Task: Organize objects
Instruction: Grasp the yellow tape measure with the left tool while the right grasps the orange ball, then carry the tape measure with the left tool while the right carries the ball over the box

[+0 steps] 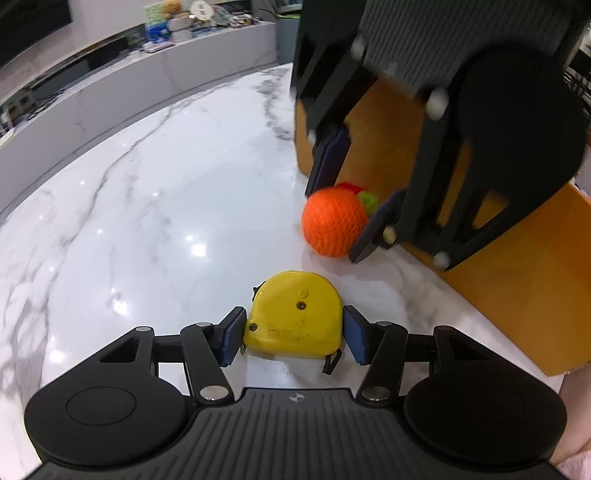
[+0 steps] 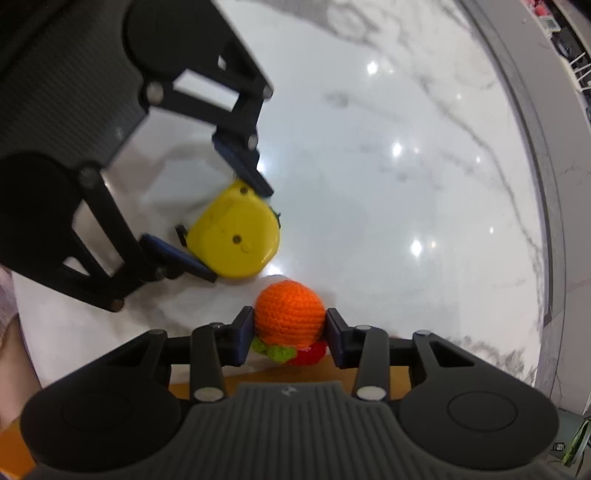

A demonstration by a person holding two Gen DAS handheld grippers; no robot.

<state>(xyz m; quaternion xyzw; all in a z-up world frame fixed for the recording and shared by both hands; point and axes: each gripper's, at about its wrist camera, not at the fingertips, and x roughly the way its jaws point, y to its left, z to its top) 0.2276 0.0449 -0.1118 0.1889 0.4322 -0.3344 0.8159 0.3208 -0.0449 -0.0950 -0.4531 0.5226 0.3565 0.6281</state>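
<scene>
Ball (image 1: 332,221) between tape measure (image 1: 295,314), box (image 1: 517,295)

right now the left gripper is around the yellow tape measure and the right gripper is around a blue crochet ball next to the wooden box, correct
Not quite: the crochet ball between the right gripper's pads is orange, not blue, as the right wrist view shows. The rest stands: the left gripper brackets the yellow tape measure, and the ball sits beside the wooden box.

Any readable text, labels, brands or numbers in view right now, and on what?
No readable text.
Yellow tape measure: a worn sticker near its lower edge, too scuffed to read.
Left tongs: a small compass-like emblem on the body, no letters.
Background shelf clutter: too small and blurred.
</scene>
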